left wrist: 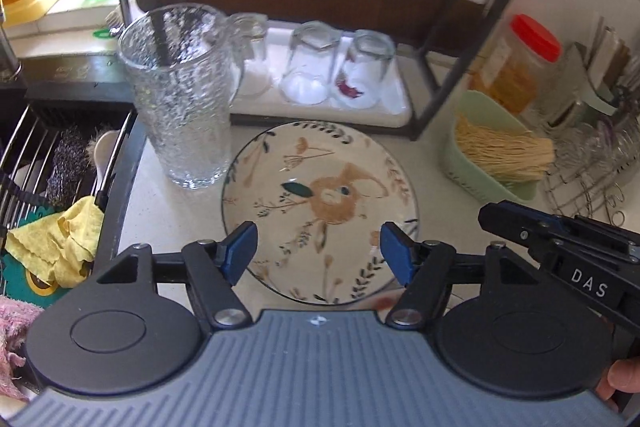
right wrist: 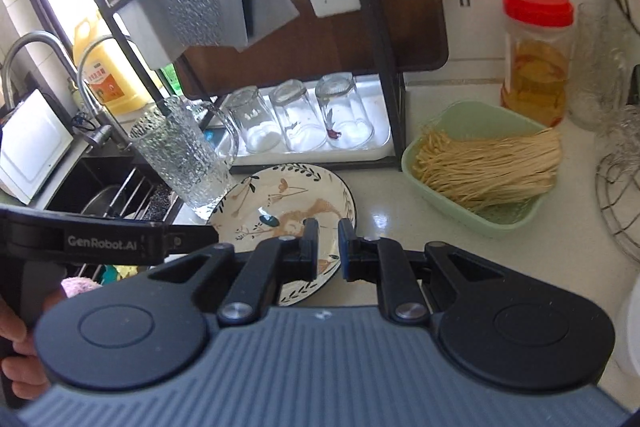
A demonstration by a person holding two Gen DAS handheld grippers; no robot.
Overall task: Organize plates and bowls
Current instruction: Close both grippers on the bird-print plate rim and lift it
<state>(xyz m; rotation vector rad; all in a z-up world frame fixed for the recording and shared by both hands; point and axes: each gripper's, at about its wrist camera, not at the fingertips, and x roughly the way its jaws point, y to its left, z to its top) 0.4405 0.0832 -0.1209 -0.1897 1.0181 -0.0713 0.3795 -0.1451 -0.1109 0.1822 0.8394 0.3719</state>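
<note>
A floral plate (left wrist: 320, 203) lies on the white counter, next to a tall textured glass jug (left wrist: 180, 95). My left gripper (left wrist: 318, 253) is open, its blue pads hovering over the plate's near edge. In the right wrist view the same plate (right wrist: 280, 203) looks tilted, its near rim raised. My right gripper (right wrist: 328, 247) is closed on that near rim. The right gripper's body shows in the left wrist view (left wrist: 560, 243) at the right of the plate.
A black rack holds a white tray (left wrist: 396, 107) with three upturned glasses (left wrist: 308, 63). A green basket of noodles (right wrist: 480, 171) and a red-lidded jar (right wrist: 536, 55) stand right. The sink with its wire rack (left wrist: 60, 155) and cloths lies left. A wire stand (right wrist: 620, 195) is at far right.
</note>
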